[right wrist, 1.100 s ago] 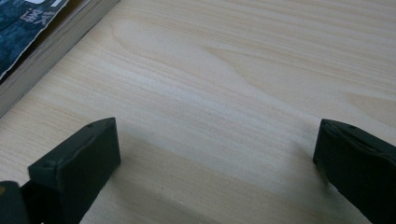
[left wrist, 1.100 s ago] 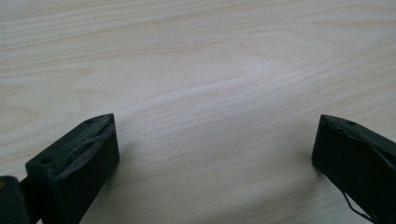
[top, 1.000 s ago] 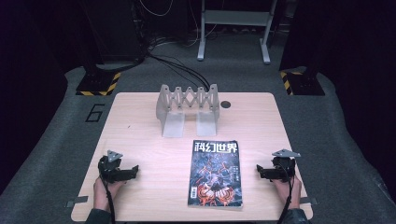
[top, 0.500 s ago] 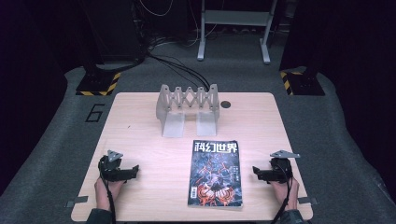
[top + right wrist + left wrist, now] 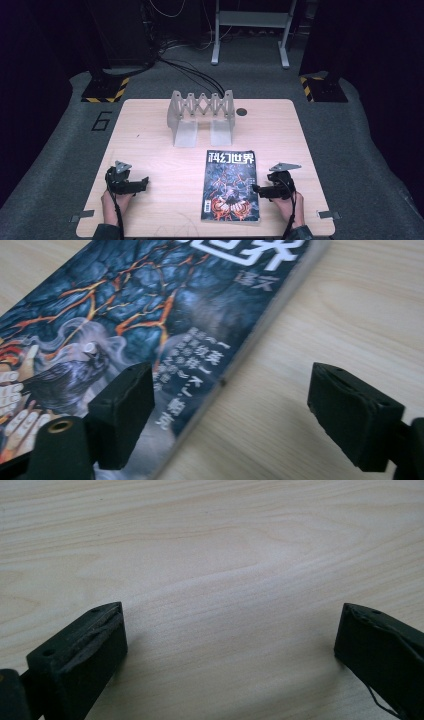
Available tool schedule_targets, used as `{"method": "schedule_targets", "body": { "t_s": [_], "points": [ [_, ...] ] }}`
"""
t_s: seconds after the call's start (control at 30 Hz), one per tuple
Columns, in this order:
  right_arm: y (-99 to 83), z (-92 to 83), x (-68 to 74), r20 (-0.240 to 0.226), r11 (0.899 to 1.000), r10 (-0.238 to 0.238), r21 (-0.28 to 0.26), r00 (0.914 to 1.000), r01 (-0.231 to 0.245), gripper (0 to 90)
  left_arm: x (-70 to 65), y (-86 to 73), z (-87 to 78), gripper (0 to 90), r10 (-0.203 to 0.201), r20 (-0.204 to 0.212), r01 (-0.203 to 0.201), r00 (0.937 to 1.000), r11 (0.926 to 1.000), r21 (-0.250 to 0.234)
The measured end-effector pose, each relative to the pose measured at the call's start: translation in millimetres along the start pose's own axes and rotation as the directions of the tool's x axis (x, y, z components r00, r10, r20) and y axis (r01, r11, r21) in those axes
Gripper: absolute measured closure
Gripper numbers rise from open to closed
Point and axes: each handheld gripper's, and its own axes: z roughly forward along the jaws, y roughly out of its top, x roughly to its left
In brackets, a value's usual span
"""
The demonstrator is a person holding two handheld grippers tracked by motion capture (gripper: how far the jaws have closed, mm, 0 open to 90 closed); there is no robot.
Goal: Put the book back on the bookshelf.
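Magazine [image 5: 231,186]: flat on my table [image 5: 150,125], near the front edge, right of centre.
Right gripper [image 5: 256,189]: jaws just narrowing, straddling its right edge, no grip.
Left gripper [image 5: 145,181]: I've got it wide, nothing between.

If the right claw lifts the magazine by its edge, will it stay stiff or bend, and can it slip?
The magazine lies flat and looks thin, so held by one edge it would probably sag. Its cover looks glossy in the right gripper view, so it may slide on the table when pushed. The right claw, jaws just closing, straddles its edge without pressing yet.
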Motion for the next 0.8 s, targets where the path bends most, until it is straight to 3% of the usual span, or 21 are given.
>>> {"method": "schedule_targets", "body": {
  "t_s": [0.13,0.17,0.3,0.57,0.6,0.8],
  "points": [
    [2.5,8.2,9.2,-0.015,0.999,-0.004,0.045,0.9999,0.005,29.0,0.0,0.0,0.0,0.3,0.0,0.0,0.0,1.0,1.0,0.0],
    [2.7,10.2,9.4,-0.015,0.999,-0.019,0.042,0.9997,0.019,31.0,0.0,0.0,0.0,0.3,0.0,0.0,0.0,1.0,1.0,0.0],
    [2.2,10.4,14.1,-0.029,0.999,0.005,0.041,0.9996,-0.004,38.4,0.1,0.1,-0.1,0.3,-0.001,-0.001,0.001,1.0,1.0,0.0],
    [0.5,11.0,20.4,-0.002,1.0,-0.003,0.029,1.0,0.003,39.8,-2.2,1.4,-5.4,0.0,0.004,-0.029,-0.003,0.9996,0.9998,0.018],
    [0.1,10.7,22.6,0.002,0.999,0.026,0.032,0.9997,-0.026,39.8,-4.4,1.9,-6.6,0.0,0.001,-0.022,-0.001,0.9998,1.0,0.009],
    [-0.2,12.3,24.7,-0.019,1.0,0.02,0.02,0.9996,-0.02,41.7,-22.2,10.7,-10.8,0.0,0.005,0.024,-0.005,0.9997,0.9994,-0.033]
  ]
}}
